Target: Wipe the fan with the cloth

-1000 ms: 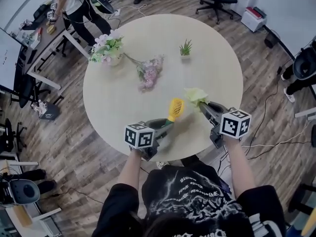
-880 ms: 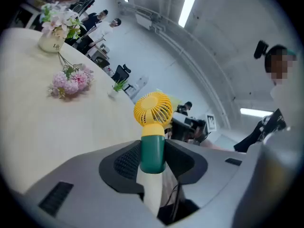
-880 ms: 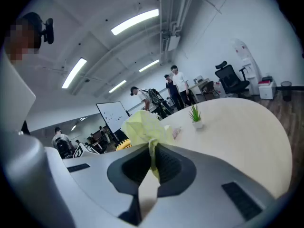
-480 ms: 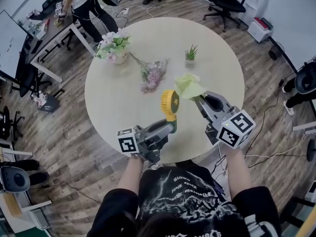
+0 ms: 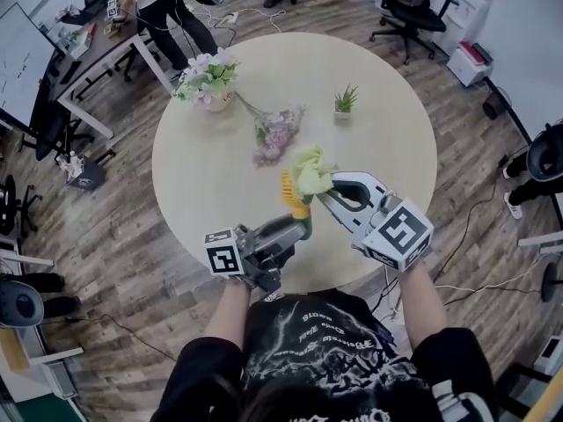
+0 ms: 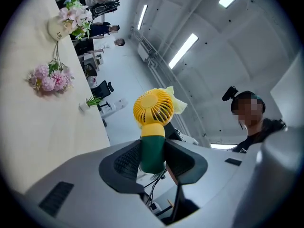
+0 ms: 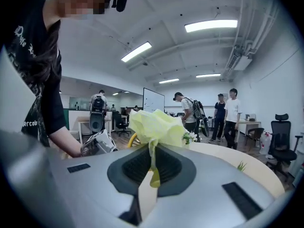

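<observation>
Cloth met fan head in the air above the table.

The left hand-held gripper [image 5: 297, 227] was clamped on the dark green handle of the small yellow-headed plastic fan [image 6: 152, 122], holding it clear of the round pale wooden table [image 5: 202, 148]. The fan's long axis ran up and away from those jaws, and its round grille faced back along them. The right hand-held gripper [image 5: 327, 192] was closed on a pinched tail of the pale yellow-green cloth [image 7: 157, 124]. The bunched cloth lay just beyond its jaws, between them and the fan's head, and reached that head from the person's right. Contact looked likely but could not be confirmed. The right hand was the nearer to the head, so the wiping stroke would probably fall to it.
</observation>
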The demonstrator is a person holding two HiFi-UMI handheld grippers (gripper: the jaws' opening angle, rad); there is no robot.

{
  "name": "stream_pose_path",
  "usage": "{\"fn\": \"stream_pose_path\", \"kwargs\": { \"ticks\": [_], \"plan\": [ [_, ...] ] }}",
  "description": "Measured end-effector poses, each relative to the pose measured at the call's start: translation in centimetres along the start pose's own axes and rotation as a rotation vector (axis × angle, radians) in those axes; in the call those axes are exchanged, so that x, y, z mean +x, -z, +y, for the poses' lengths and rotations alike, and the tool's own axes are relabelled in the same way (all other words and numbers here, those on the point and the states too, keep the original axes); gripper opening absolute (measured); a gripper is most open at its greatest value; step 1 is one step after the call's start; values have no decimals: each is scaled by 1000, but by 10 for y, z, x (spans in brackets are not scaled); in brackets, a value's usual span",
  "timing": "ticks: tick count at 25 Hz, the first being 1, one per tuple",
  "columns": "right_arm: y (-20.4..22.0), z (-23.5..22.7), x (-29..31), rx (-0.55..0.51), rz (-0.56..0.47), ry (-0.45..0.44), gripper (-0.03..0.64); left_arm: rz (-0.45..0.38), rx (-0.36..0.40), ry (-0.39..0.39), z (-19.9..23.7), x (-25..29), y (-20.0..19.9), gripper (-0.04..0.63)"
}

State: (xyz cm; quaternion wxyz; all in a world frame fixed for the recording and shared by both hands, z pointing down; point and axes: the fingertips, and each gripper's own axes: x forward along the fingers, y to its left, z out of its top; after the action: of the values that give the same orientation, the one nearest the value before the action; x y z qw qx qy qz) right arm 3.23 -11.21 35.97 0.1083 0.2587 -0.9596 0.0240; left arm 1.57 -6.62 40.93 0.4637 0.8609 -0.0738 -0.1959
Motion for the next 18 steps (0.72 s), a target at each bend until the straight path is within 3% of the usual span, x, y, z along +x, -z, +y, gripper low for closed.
{"fn": "stream_pose_path", "kwargs": {
  "ticks": [5, 10, 18],
  "plan": [
    [-2, 13, 3, -18, 11, -86, 23, 11, 35, -15, 0, -3, -3, 175],
    [5, 35, 7, -158, 59, -209, 23, -26, 41, -6, -1, -4, -15, 175],
    [25, 45, 12, -118, 138, -267, 23, -64, 49, 22, -4, -9, -31, 175]
  ]
}}
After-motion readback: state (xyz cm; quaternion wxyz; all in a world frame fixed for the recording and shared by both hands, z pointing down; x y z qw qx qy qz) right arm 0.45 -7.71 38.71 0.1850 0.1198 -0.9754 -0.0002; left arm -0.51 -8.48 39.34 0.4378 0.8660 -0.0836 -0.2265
